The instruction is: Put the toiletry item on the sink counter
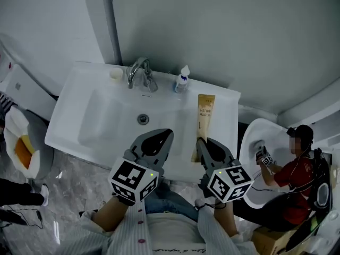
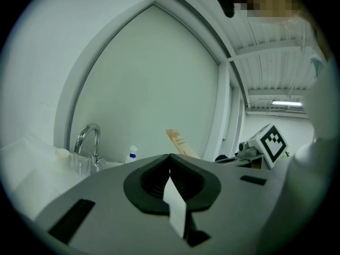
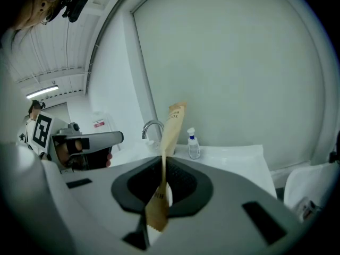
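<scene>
Right gripper clamps the crimped end of the tan toothpaste tube over the sink counter; left gripper jaws are together, empty

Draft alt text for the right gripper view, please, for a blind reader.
The grey right gripper is shut on the crimped end of a tan toiletry packet, which points up and away. Beyond lie a white sink counter, a chrome tap and a small clear bottle.

The tube carries dark print, seemingly "TOOTH BRUSH". Script on the shirt and a wall sticker are illegible.
</scene>
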